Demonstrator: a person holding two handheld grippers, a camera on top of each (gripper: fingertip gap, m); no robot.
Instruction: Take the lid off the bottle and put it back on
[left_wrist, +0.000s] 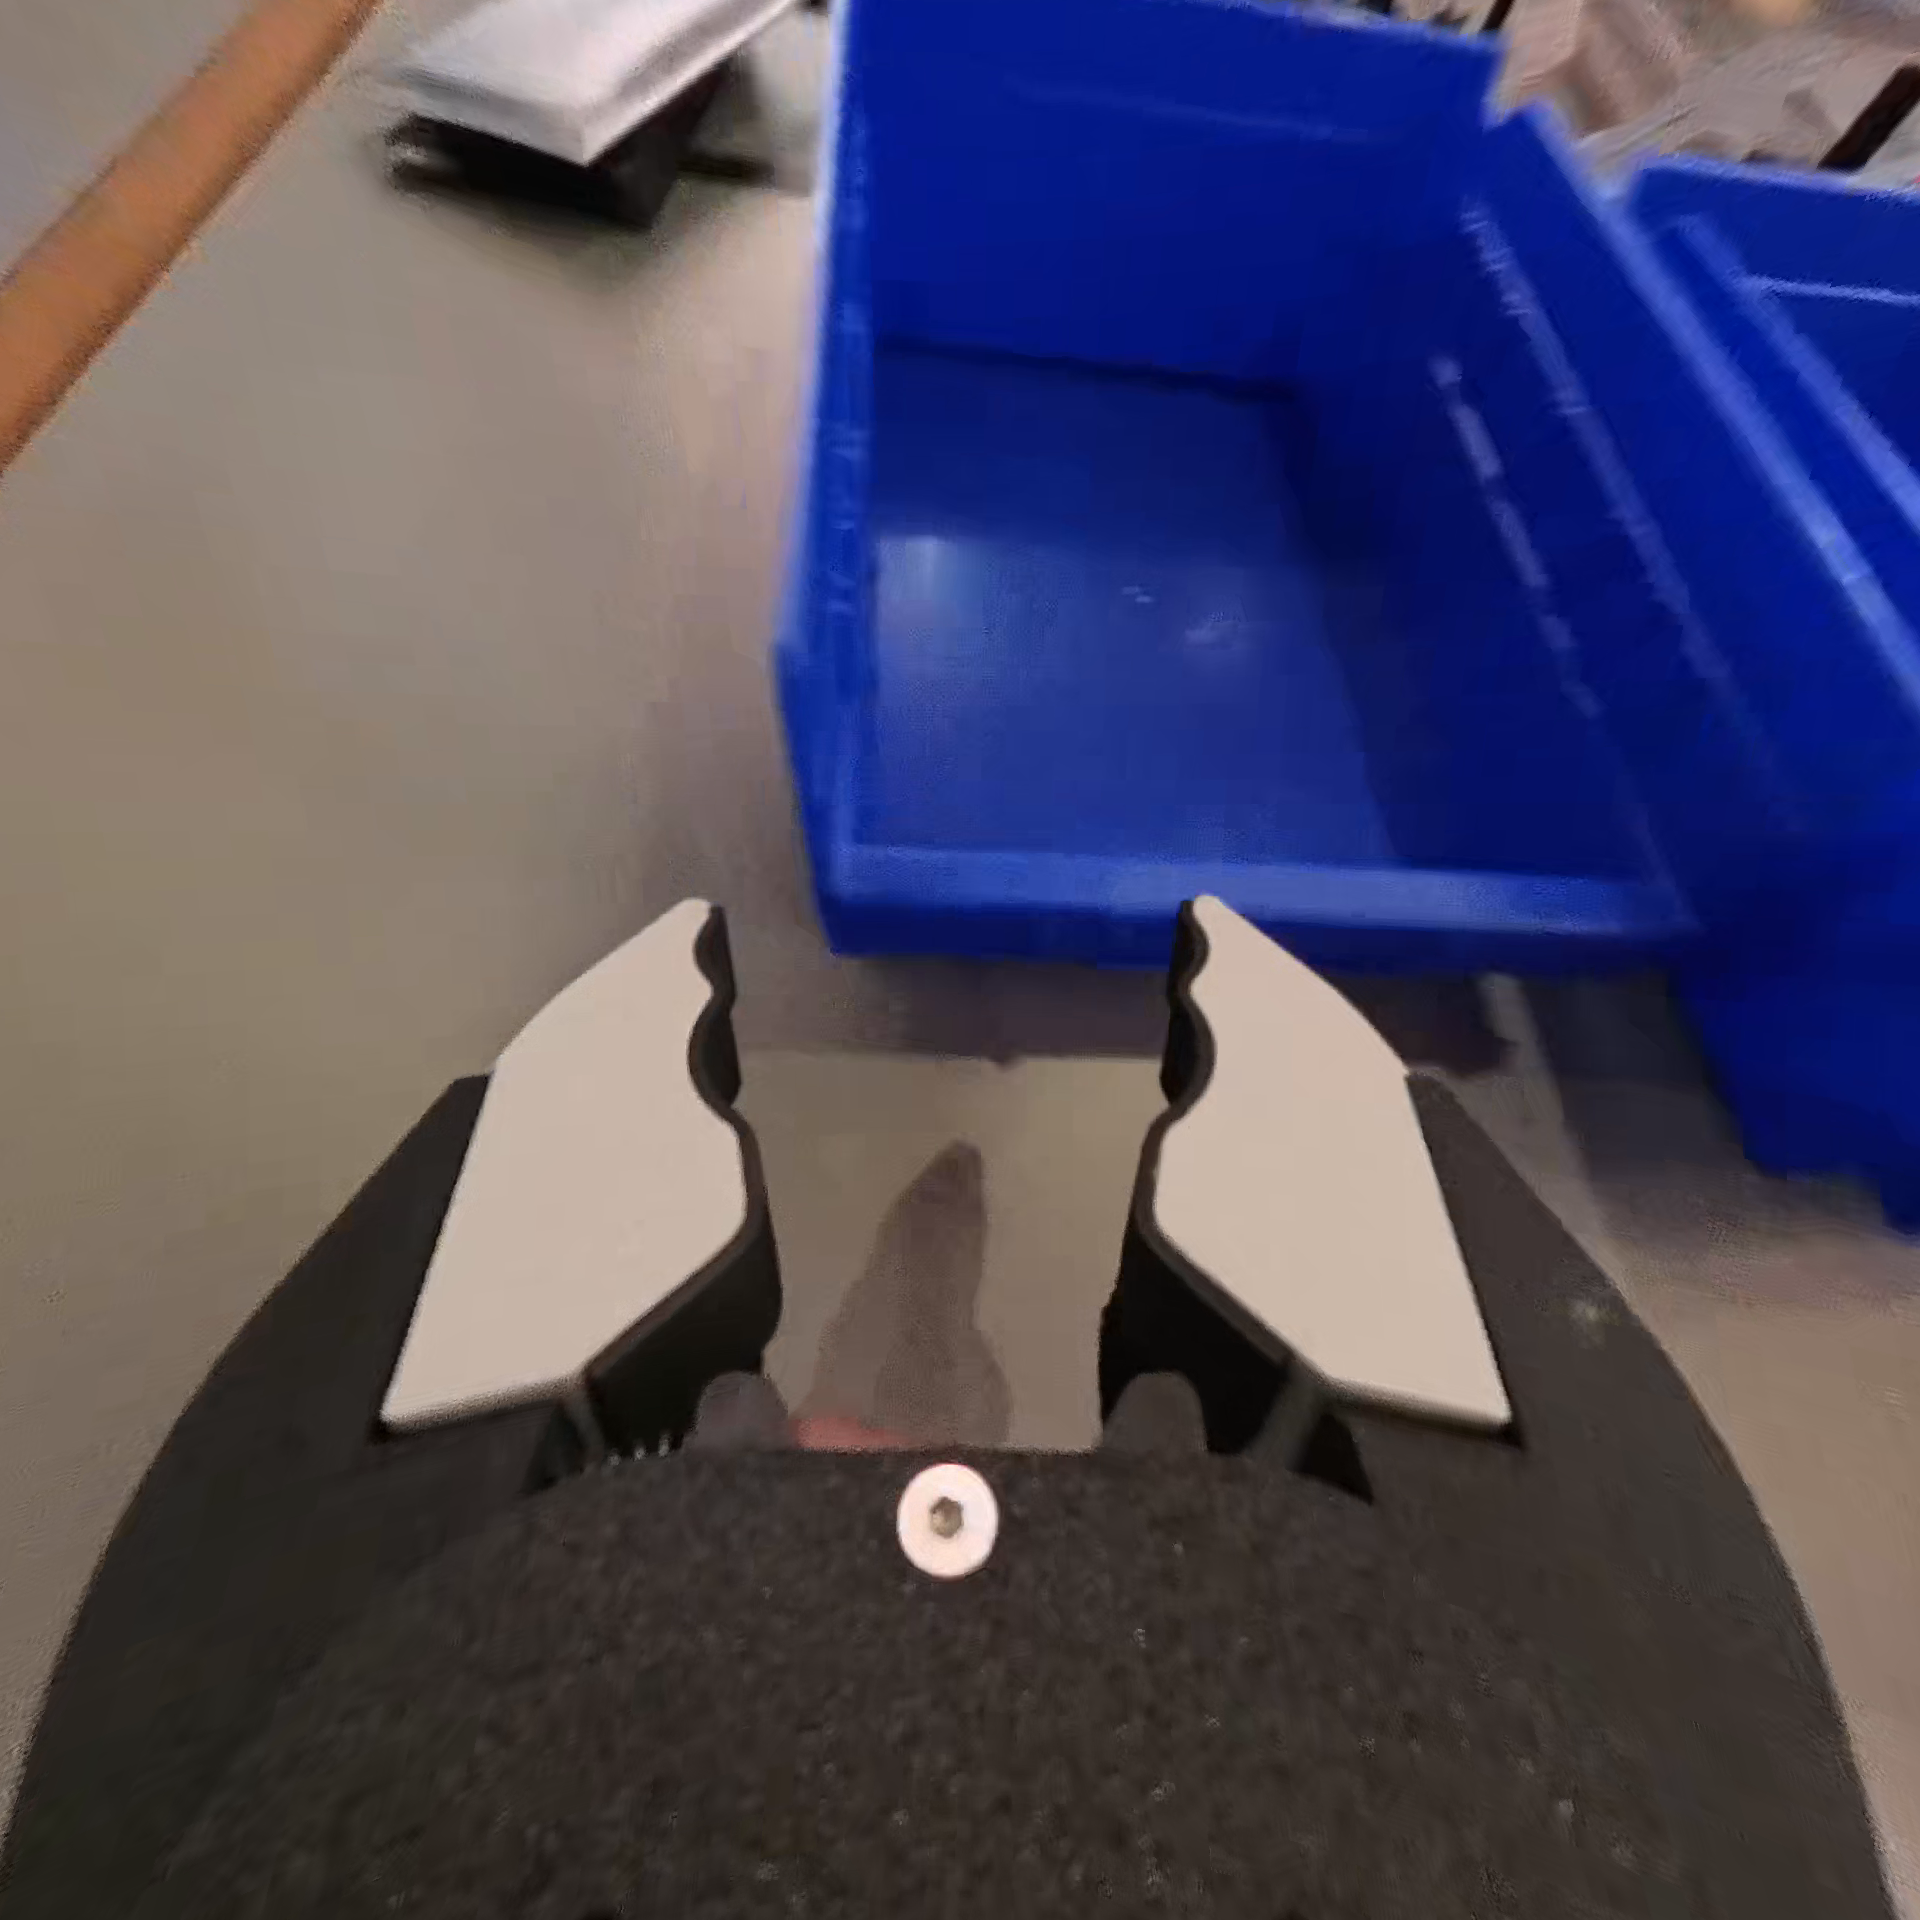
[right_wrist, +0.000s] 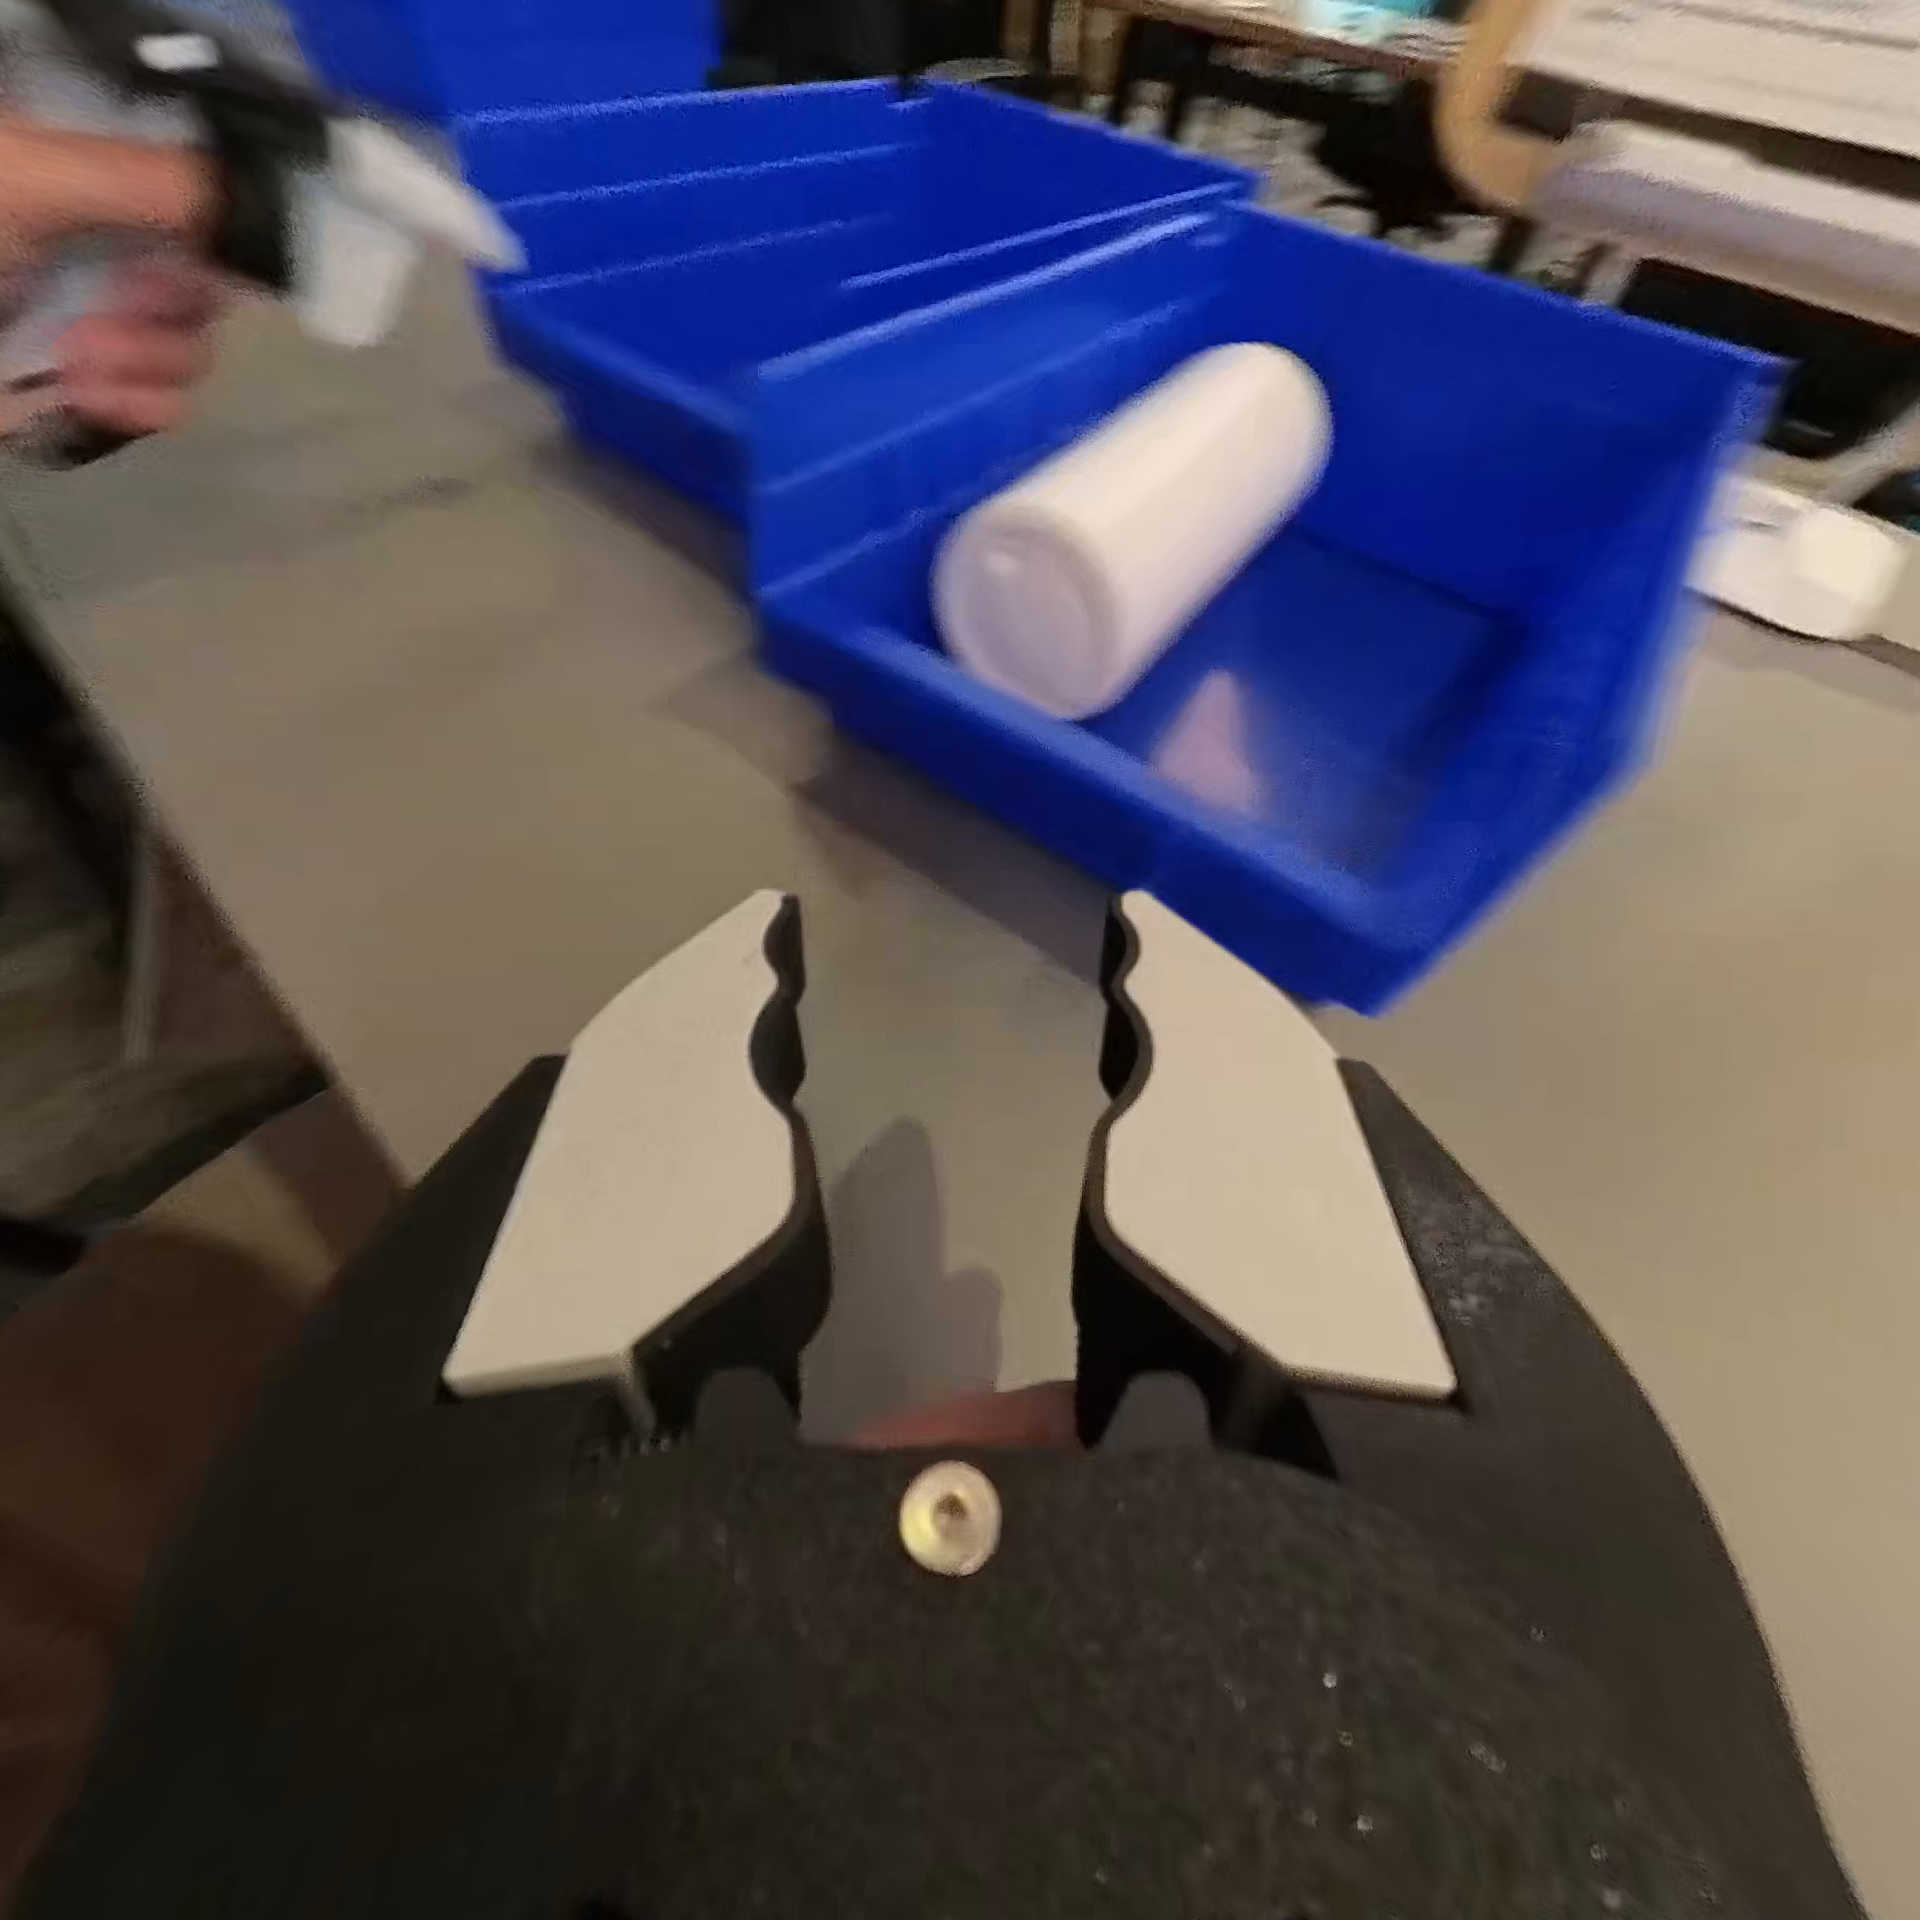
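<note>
On the left wrist view my left gripper (left_wrist: 954, 914) stands with jaws wide apart and bare over the grey table (left_wrist: 395, 727), a blue bin (left_wrist: 1143, 904) at one o'clock. On the right wrist view my right gripper (right_wrist: 951, 909) is likewise spread and bare; the white bottle (right_wrist: 1132, 530) lies on its side in the nearest blue bin (right_wrist: 1299, 894) at one o'clock, capped end toward me.

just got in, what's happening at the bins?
Nothing is held yet. Both handheld grippers are open and bare over the grey table. The white bottle lies on its side in the nearest blue bin, ahead of the right gripper. The left gripper faces an empty blue bin.
</note>
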